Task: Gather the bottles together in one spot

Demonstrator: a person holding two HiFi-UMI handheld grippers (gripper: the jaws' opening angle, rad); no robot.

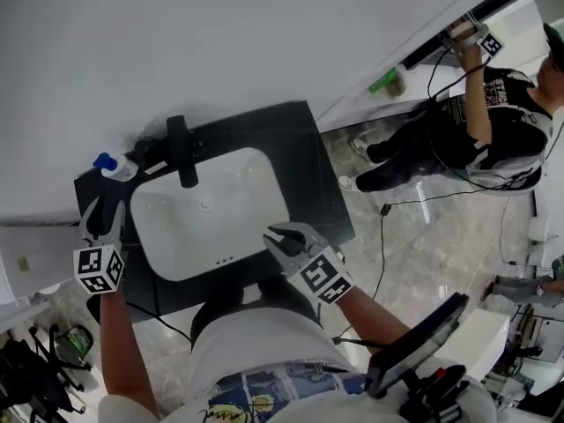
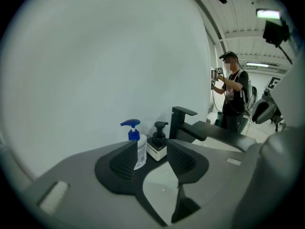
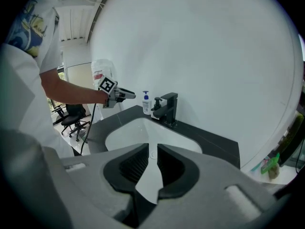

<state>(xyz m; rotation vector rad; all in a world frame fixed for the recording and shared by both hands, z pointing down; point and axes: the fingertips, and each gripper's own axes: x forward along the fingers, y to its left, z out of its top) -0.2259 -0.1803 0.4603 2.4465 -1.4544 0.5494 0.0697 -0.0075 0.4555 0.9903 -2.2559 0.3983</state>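
A white bottle with a blue pump (image 2: 138, 146) stands at the back left corner of the black counter (image 1: 304, 161), against the wall. Right beside it is a black pump dispenser on a white base (image 2: 158, 142). My left gripper (image 2: 151, 159) is open with nothing between its fingers, a short way in front of the two bottles and apart from them. In the head view the blue-pump bottle (image 1: 115, 166) is just beyond my left gripper (image 1: 103, 208). My right gripper (image 1: 278, 237) hovers over the near edge of the sink, its jaws a narrow gap apart and empty (image 3: 151, 163).
A black faucet (image 1: 183, 151) rises behind the white basin (image 1: 211, 214), just right of the bottles. A green bottle (image 1: 388, 82) sits on a white ledge to the far right. Another person (image 1: 493, 122) stands at the right, with cables on the tiled floor.
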